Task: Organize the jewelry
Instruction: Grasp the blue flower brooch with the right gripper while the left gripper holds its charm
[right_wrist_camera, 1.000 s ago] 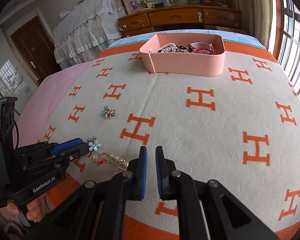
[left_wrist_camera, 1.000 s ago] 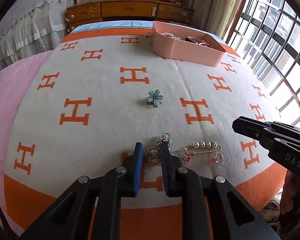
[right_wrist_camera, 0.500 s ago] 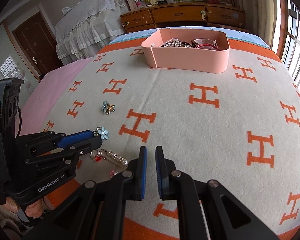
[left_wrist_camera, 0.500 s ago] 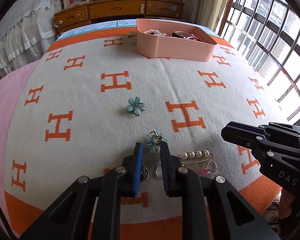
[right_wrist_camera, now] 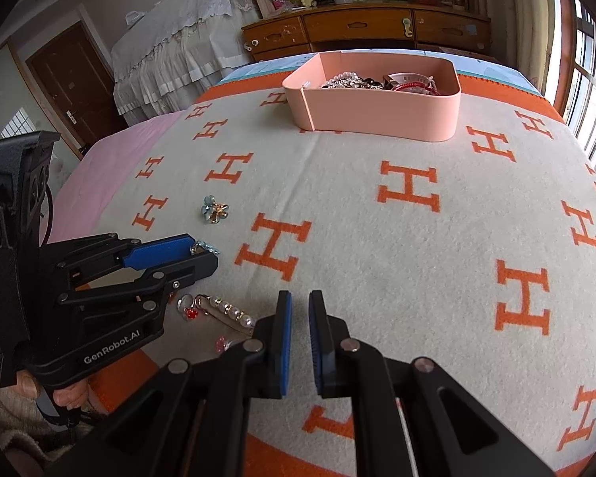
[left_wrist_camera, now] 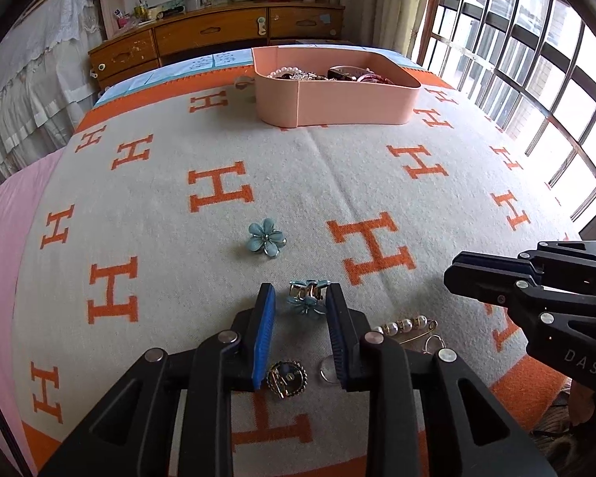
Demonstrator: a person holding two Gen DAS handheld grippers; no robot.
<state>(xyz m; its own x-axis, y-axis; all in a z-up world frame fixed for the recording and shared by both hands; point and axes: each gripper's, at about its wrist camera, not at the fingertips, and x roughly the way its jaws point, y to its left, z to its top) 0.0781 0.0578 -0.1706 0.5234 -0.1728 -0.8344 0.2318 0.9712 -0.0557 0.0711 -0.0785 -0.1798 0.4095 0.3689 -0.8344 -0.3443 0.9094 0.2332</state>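
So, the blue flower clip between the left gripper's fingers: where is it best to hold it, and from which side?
Probably across its metal clamp. The blue flower clip lies tipped, clamp end up and away, petals on the blanket. The left gripper already straddles it from the near side, so closing there seems best.

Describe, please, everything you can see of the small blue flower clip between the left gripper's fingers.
The blue flower clip is a small claw-type hair clip with glossy pale-blue petals, plastic or enamel by the look, and a shiny silver-toned metal spring part on top. It sits between the fingertips of the left gripper, whose jaws stand apart around it; only the right finger seems to touch it. It looks tipped on its side. Whether it rests on the blanket or is lifted, I cannot tell.
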